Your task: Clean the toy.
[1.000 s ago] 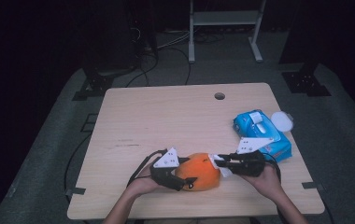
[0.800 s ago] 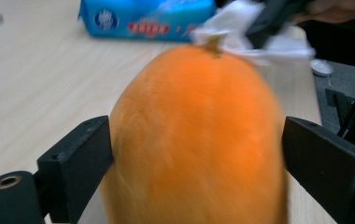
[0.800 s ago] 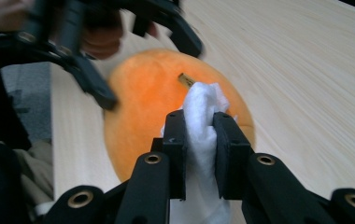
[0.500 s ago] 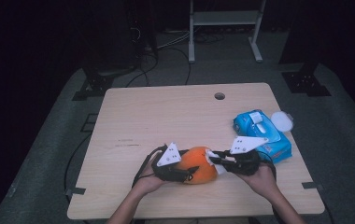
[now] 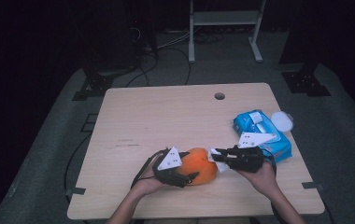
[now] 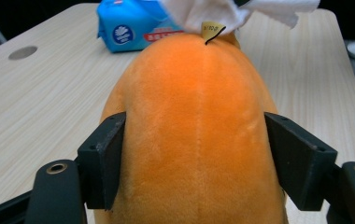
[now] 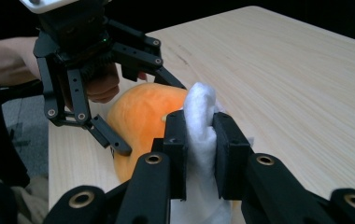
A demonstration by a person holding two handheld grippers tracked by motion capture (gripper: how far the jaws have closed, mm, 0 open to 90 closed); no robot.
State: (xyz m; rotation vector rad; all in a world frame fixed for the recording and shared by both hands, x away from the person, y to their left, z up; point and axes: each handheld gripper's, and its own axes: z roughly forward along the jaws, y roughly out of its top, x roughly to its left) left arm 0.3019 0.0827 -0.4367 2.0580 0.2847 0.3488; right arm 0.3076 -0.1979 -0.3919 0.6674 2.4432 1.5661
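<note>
Two hand-held grippers meet at one orange plush toy (image 5: 199, 171) near the front edge of the table (image 5: 175, 121). The toy lies on the wood between them, the left hand-held gripper (image 5: 185, 177) on its left side and the right hand-held gripper (image 5: 215, 158) at its right end.

In the left gripper view the toy (image 6: 199, 130) sits between the two black jaws, one at each flank. Those jaws have just been opening, and whether the pads press into the fabric or only lie against it cannot be told; the left jaw looks to be touching, the right one stands just beside the plush.

The right hand-held gripper (image 7: 200, 140) is clamped on a white wipe (image 7: 199, 121), which stands up between its pads and touches the top end of the toy (image 7: 140, 116). In the left gripper view the wipe (image 6: 222, 11) lies over the far tip of the toy, beside a small yellow tag (image 6: 211, 30).

Behind the right hand-held gripper, toward the table's right edge, lies a blue pack of wipes (image 5: 262, 135), with a small white lid (image 5: 282, 120) just beside its far corner.
</note>
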